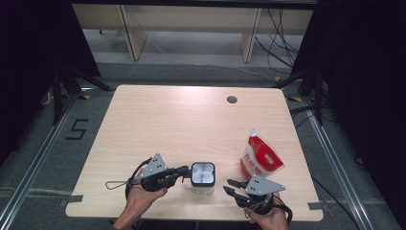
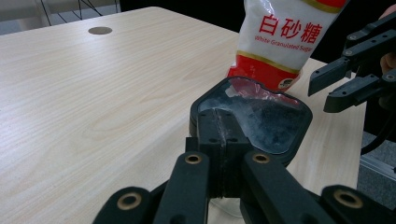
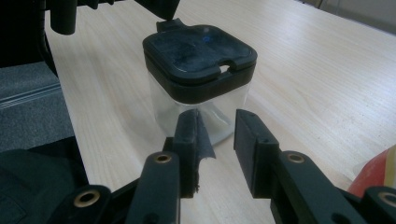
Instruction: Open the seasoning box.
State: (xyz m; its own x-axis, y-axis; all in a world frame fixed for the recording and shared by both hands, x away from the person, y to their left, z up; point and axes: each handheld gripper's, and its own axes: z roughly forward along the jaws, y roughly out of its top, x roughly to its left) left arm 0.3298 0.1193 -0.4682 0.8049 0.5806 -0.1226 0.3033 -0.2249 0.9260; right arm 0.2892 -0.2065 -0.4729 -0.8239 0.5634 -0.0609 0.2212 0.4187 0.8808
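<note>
Pale wood-grain surface (image 1: 158, 124) fills the middle of your workspace, with dark curtains at both sides and pale shelving legs on the grey floor beyond its far edge. A small round grommet hole (image 1: 232, 99) sits near the far edge, well clear of your work.

Your left tool (image 1: 186, 172) lies level near the front edge, its jaws pressed tight together on the rim of the black lid (image 2: 261, 119) of the clear square jar (image 1: 203, 178). The jar stands upright on the surface between your two hands.

Your right tool (image 1: 230, 186) sits just right of the jar, pointing at it. Its jaws stand narrowly apart with nothing between them, and their tips are close to the jar's clear wall without touching it. In the right gripper view, the lid has a small notch (image 3: 225, 68) in its rim facing you.

Behind your right tool, a red and white sugar bag (image 1: 261, 155) leans on the surface, near the jar but apart from it. In the left gripper view it rises directly behind the jar.
</note>
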